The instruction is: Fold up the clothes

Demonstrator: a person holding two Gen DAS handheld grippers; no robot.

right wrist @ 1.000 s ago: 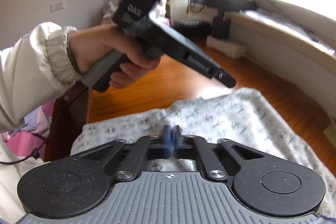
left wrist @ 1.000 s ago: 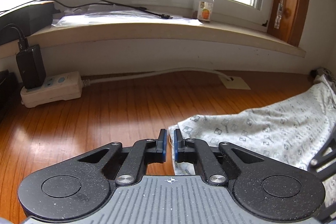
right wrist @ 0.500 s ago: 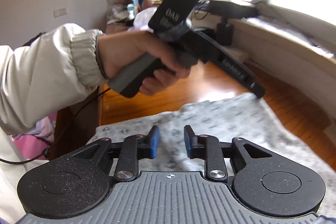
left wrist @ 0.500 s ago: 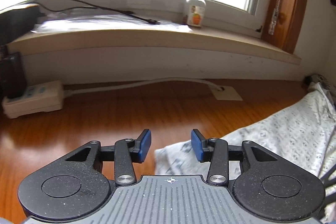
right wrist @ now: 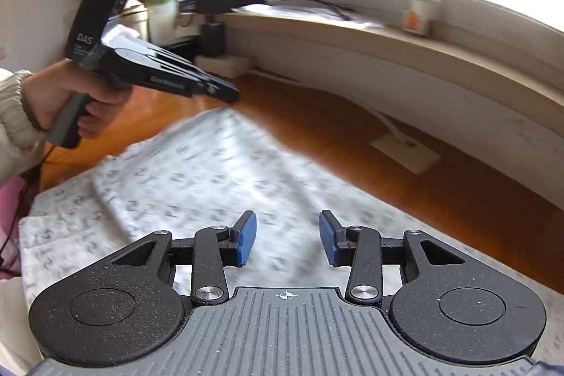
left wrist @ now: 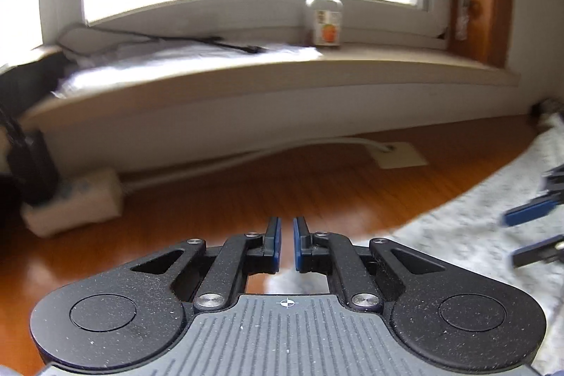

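A white garment with a small grey print (right wrist: 211, 178) lies spread on the wooden surface (left wrist: 211, 199); in the left wrist view it fills the right side (left wrist: 476, 235). My left gripper (left wrist: 286, 224) hovers over bare wood just off the garment's left corner. Its jaws are closing to a narrow gap with nothing between them. A hand holds it at the left of the right wrist view (right wrist: 225, 94), above the garment's far edge. My right gripper (right wrist: 287, 224) hangs over the middle of the garment, its jaws opening, nothing between the pads. It also shows at the right edge of the left wrist view (left wrist: 518, 236).
A window sill runs along the back with a small bottle (left wrist: 326, 16) and a black cable on papers. A white power strip (left wrist: 74, 203) with a black adapter sits at the left. A white wall plate (left wrist: 398, 157) with a cord lies on the wood.
Both grippers let go of the garment. The left jaws opened wide, then narrowed again, and now sit off the cloth's corner. The right gripper swung toward the window and its jaws spread.
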